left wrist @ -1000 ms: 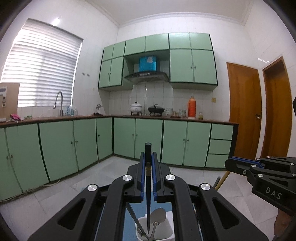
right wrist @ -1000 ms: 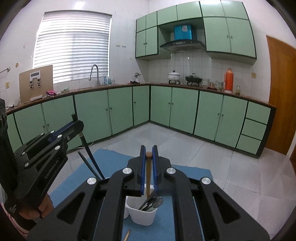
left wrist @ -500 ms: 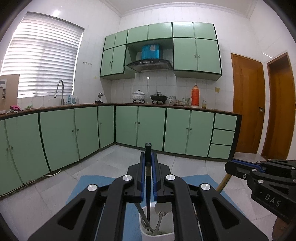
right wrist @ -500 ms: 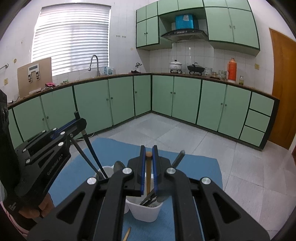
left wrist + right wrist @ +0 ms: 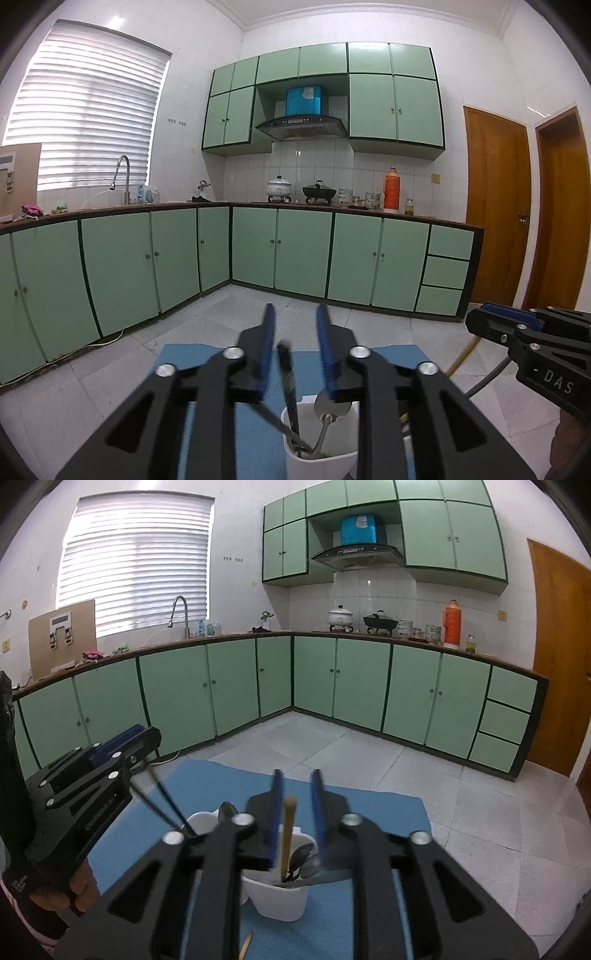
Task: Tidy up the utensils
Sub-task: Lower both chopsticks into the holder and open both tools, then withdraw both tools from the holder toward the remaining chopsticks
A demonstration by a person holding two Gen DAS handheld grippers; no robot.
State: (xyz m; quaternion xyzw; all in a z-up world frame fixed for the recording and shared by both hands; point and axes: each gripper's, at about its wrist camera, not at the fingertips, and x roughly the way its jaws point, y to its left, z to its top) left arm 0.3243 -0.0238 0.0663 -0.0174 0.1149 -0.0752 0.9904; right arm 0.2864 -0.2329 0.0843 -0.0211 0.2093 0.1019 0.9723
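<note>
Two white cups are taking the utensils on the blue mat point(image 5: 354, 915). The left gripper point(image 5: 293, 345) is spread wide around a black chopstick point(image 5: 289, 387) in the left cup point(image 5: 321, 459); the right gripper point(image 5: 297, 814) is gaping around a wooden chopstick point(image 5: 286, 834) in the right cup point(image 5: 280, 899). One stick point(image 5: 245, 943), possibly another chopstick, is lying near.

two cups point(image 5: 279, 895) side by side on mat point(image 5: 373, 805), utensils point(image 5: 286, 836) standing inside, stick point(image 5: 245, 943) lying in front
</note>
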